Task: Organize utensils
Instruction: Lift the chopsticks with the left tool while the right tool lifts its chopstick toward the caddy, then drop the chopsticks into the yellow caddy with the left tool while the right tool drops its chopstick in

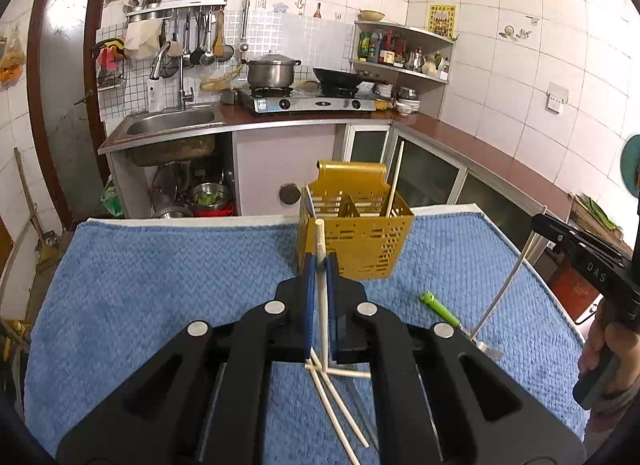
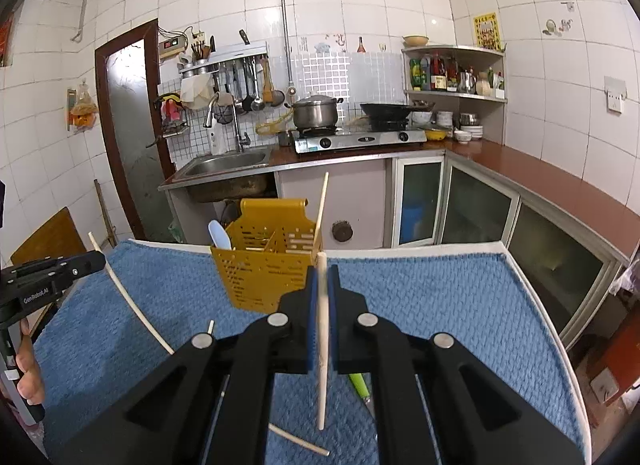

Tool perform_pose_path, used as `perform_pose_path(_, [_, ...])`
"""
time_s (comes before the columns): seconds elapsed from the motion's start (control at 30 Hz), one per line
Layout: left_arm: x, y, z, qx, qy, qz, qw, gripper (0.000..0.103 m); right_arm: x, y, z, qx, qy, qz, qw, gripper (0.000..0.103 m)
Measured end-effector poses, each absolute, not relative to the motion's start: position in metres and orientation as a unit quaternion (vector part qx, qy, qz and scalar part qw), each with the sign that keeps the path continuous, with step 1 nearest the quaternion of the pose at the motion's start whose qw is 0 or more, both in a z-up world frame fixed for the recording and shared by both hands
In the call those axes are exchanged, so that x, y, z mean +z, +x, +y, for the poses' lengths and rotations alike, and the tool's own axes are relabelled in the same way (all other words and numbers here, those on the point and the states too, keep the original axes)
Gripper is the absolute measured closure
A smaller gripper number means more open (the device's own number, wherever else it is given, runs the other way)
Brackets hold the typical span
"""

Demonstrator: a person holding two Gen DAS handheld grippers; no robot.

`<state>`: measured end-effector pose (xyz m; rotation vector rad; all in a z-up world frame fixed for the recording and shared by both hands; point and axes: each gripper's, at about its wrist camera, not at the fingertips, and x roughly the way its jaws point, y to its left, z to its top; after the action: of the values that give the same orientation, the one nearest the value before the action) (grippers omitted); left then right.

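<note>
The yellow perforated utensil caddy [image 1: 356,233] stood at the far edge of the blue towel [image 1: 160,285], and everything else lay on the near side of it. The left gripper [image 1: 319,265] was clamped shut on one white chopstick [image 1: 321,285], held upright directly before the caddy's front wall. Beneath that gripper lay at least three loose white chopsticks [image 1: 340,405], crossing. Right of these, one green-handled fork [image 1: 440,311] lay on the towel. The right gripper [image 2: 323,277] was likewise closed on a single chopstick [image 2: 322,345], upright before the caddy. Inside the caddy, one chopstick [image 1: 394,181] leaned at the right, and one white spoon [image 2: 219,233] rose at its left.
</note>
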<state>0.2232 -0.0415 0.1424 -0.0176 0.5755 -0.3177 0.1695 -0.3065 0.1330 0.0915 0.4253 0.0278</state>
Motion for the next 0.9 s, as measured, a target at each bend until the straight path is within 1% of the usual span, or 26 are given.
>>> perform_pose_path(0.4, [0.175,0.263,-0.065,-0.163,0.001,0.262,0.951,0.099,0.166,0.212,-0.300,0.011,0.040,0.193,0.980,0.098])
perform_pose_path(0.77, [0.237,0.322,-0.089,-0.171,0.000,0.217,0.961,0.099,0.234,0.274,-0.297,0.015,0.039,0.145,0.989,0.098])
perform_pose_path(0.9, [0.248,0.351,-0.097,-0.166,-0.001,0.209,0.964,0.099,0.248,0.297,-0.296,0.021,0.051,0.133,0.990,0.098])
